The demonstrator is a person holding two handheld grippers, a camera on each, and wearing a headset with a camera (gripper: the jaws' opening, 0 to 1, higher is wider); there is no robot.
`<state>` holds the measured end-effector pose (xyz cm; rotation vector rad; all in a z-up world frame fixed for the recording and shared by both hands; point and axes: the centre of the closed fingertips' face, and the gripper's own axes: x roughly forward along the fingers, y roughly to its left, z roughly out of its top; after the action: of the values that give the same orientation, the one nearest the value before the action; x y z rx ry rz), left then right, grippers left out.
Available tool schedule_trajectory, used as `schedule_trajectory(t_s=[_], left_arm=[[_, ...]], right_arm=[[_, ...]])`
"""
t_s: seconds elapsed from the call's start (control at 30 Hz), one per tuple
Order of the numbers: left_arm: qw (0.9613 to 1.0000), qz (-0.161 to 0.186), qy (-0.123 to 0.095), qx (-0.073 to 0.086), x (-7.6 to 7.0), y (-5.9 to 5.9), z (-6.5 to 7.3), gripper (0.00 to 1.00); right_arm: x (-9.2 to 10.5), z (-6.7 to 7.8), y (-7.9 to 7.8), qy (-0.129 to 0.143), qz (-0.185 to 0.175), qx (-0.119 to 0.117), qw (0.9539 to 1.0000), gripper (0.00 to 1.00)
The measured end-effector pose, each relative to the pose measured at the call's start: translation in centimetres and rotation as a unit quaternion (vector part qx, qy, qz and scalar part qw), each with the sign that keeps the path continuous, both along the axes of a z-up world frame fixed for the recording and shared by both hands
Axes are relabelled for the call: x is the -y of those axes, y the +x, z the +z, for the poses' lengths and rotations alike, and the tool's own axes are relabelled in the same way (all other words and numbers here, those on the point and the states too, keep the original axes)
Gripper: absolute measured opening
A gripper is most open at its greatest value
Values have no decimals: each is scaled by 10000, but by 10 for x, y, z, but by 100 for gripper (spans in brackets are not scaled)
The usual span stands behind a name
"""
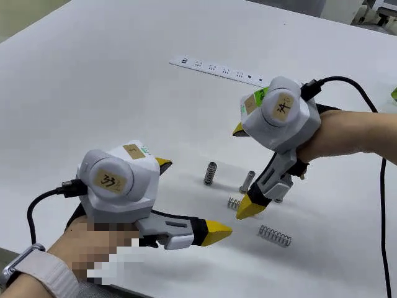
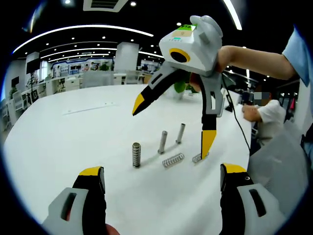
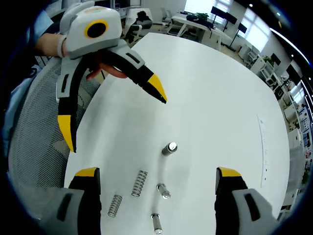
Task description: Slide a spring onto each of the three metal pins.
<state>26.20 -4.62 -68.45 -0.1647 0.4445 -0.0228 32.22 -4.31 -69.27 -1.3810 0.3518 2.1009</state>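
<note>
Three short metal pins standing up in a row, first pin [image 2: 136,145] with a fitted spring [image 2: 136,156] round it, middle pin [image 2: 162,142] and last pin [image 2: 180,133] bare, loose spring [image 2: 173,160] lying flat near the middle pin, other spring [image 2: 198,158] lying flat near the last pin

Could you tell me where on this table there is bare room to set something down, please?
Free: the wide stretch of table between the power strip and the pins. Crowded: around the pins and loose springs, under the open right hand-held gripper.

Third pin [image 1: 277,200] partly behind right claw [image 1: 243,169]
</note>
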Motion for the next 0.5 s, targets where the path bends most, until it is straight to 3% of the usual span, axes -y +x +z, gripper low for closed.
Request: schedule_trajectory(t_s=[0.5], left_arm=[[9999, -93, -39, -108, 2, -2, -4, 98]], right_arm=[[36, 11, 23, 432, -836, -402, 9947, 99]])
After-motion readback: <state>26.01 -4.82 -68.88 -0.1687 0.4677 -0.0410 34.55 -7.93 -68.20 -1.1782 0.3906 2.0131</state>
